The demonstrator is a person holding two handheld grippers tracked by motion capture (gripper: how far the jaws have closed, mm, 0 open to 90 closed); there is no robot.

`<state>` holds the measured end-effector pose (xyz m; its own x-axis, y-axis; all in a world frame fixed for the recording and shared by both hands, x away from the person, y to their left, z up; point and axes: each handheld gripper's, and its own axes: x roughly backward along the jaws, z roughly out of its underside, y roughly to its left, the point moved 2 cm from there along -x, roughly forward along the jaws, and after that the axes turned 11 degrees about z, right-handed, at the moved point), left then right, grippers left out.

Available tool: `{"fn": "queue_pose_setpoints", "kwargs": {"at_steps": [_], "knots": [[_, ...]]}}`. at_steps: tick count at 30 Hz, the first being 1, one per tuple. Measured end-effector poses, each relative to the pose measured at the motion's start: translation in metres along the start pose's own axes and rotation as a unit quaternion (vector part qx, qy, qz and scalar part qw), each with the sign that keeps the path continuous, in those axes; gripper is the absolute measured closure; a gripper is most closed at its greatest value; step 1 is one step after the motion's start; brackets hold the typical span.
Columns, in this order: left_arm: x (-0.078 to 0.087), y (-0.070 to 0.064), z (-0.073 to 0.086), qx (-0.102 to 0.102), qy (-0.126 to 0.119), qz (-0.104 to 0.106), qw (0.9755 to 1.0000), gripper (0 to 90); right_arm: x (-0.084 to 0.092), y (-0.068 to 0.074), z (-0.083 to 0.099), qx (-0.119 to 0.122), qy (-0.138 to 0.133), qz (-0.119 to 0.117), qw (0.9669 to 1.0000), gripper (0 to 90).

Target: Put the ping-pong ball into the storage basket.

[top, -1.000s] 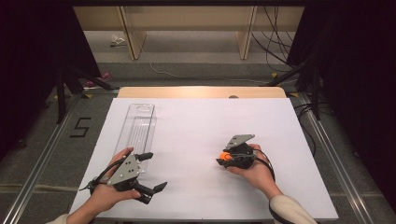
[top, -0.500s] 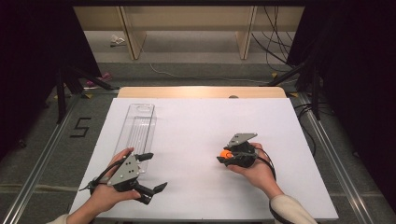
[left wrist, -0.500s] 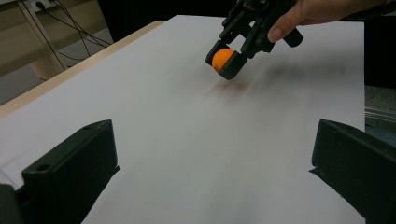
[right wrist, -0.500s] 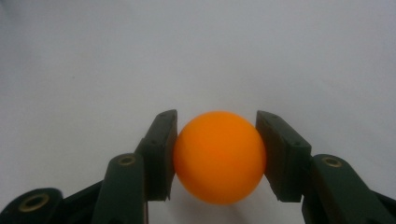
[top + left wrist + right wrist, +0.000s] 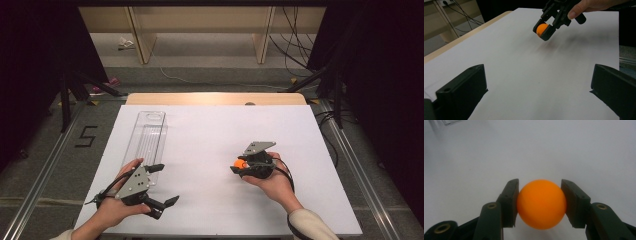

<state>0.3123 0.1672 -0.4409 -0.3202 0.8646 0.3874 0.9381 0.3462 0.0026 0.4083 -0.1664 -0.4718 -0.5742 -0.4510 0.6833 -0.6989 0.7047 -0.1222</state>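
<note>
- Two tools work over a white sheet that covers the tabletop.
- Nearest, at the sheet's front left, the left hand holds the left tool; its jaws stand wide apart with nothing between them, as the left gripper view also shows, bare sheet lying in the gap.
- Slightly farther in, right of centre, the right hand holds the right tool, which points toward the sheet's middle.
- That tool grips an orange ball: in the right gripper view the ball sits squarely between the two pads, each pressed against one side of it.
- Seen from the left gripper view, the ball is lifted just clear of the sheet, with a soft shadow under it, and the right tool tilts downward.
- The two tools are well apart, and nothing else lies on the sheet between them.
- Farther back on the left, a clear tray lies flat along the sheet, its near end just beside the left tool's upper jaw.
- Beyond the sheet's far edge a strip of bare wooden tabletop shows.
</note>
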Motion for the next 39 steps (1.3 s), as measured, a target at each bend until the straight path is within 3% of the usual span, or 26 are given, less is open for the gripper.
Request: {"fn": "queue_pose_setpoints", "kwargs": {"at_steps": [39], "knots": [[-0.0003, -0.0005, 0.0001, 0.000, 0.001, 0.001, 1.0000, 0.0, 0.0031, 0.0044, -0.0091, 0.003, -0.018, -0.005, 0.9998, 51.3]]}}
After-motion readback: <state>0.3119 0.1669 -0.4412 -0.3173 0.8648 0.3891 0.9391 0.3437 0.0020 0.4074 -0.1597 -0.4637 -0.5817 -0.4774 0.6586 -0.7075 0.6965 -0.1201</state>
